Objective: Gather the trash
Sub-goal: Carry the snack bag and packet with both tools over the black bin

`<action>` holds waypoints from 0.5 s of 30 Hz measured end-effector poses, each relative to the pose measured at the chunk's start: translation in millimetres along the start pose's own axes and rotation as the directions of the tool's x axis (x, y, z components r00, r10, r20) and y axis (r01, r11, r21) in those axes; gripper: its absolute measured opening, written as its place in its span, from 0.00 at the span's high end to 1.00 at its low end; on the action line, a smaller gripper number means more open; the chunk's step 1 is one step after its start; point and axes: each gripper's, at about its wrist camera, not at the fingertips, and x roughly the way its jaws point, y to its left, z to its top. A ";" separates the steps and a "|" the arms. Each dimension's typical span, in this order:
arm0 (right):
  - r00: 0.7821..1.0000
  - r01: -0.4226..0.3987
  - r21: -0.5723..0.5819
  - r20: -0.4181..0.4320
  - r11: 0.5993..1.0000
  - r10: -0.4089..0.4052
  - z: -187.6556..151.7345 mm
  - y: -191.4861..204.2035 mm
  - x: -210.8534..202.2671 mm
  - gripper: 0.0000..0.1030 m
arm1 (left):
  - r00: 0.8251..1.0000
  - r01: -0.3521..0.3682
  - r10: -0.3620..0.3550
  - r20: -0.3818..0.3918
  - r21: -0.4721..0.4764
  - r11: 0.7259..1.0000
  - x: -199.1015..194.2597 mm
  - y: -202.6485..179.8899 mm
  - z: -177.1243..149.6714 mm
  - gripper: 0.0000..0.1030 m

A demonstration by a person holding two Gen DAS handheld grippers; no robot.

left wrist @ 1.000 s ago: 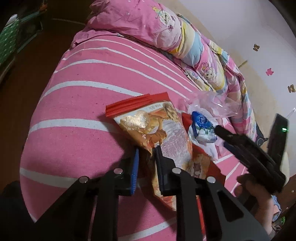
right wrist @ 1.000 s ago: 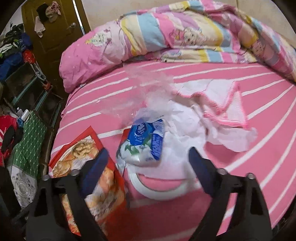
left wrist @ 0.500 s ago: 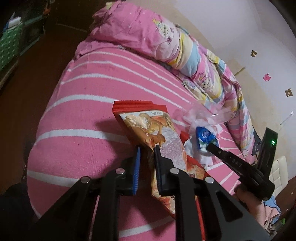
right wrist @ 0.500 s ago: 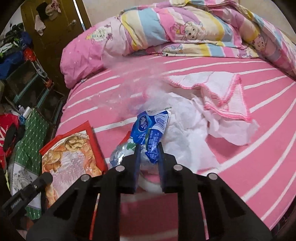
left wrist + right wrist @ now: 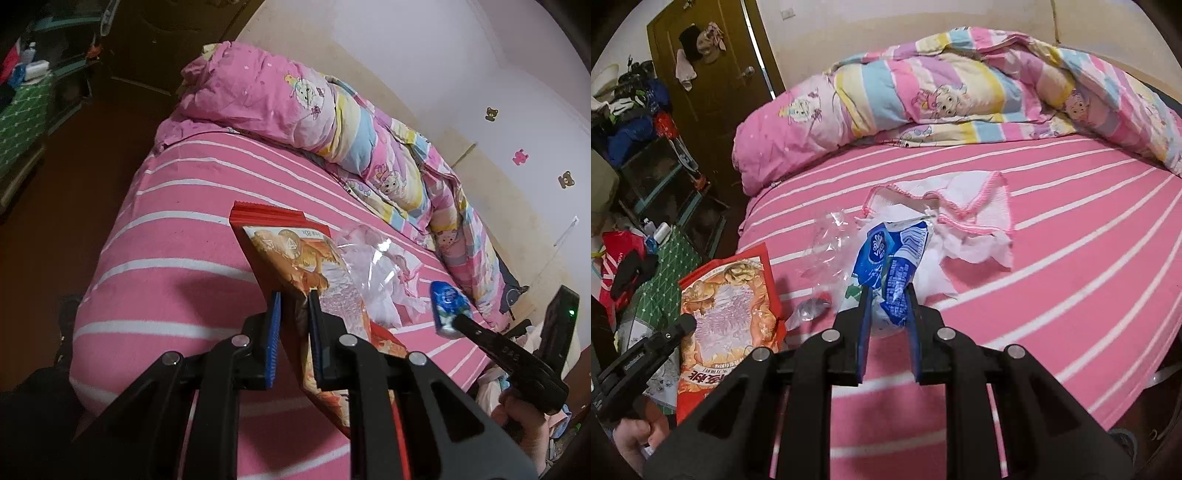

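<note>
- Red-orange snack bag (image 5: 295, 266) is clenched between the left gripper (image 5: 293, 314) fingers, raised off the bed (image 5: 166, 236) and tilted, red sealed edge up at about 11 o'clock from the fingertips.
- In the right wrist view the same bag sits at 8 o'clock of frame, printed face toward the camera, the left gripper's black finger across its lower left edge.
- Blue-white wrapper (image 5: 890, 269) is pinched in the right gripper (image 5: 886, 306), jaws nearly closed on its lower crumpled part; the blue logo end sticks up at 12 o'clock from the tips.
- In the left wrist view that wrapper shows at 3 o'clock of frame, at the tip of the right gripper's finger, lifted above the bed.
- Clear plastic film (image 5: 827, 251) lies crumpled on the sheet, just beside the wrapper at its 9 o'clock, between wrapper and snack bag.
- White tissue (image 5: 975, 247) lies bunched at 2 o'clock from the wrapper, touching the white cloth with pink trim (image 5: 979, 199) behind it.
- Can't tell whether the wrapper touches the tissue beneath.
- Rolled pink cartoon quilt (image 5: 923, 92) runs along the far side of the bed, 12 o'clock, well apart from the trash.
- Brown door (image 5: 713, 74) at 10 o'clock, clothes hanging on it; cluttered shelves (image 5: 665, 173) and green patterned cloth (image 5: 672, 266) beside the bed at 9 o'clock.
- Bear stickers (image 5: 565, 180) on the wall in the left wrist view, 2 o'clock.
</note>
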 end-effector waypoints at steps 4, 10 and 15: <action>1.000 -0.014 0.003 0.024 1.000 0.014 -11.2 -5.8 -27.7 0.83 | 1.000 -0.008 0.008 0.013 -0.005 1.000 -17.7 -2.3 -8.9 0.87; 0.997 -0.063 0.030 0.049 0.998 0.062 -26.3 -13.1 -64.4 0.83 | 0.999 -0.004 0.006 0.034 -0.038 0.999 -49.7 -9.3 -24.9 0.87; 0.991 -0.118 0.041 0.072 0.992 0.115 -39.9 -13.7 -100.7 0.83 | 0.998 0.007 -0.005 0.057 -0.035 0.999 -75.4 -30.1 -35.8 0.87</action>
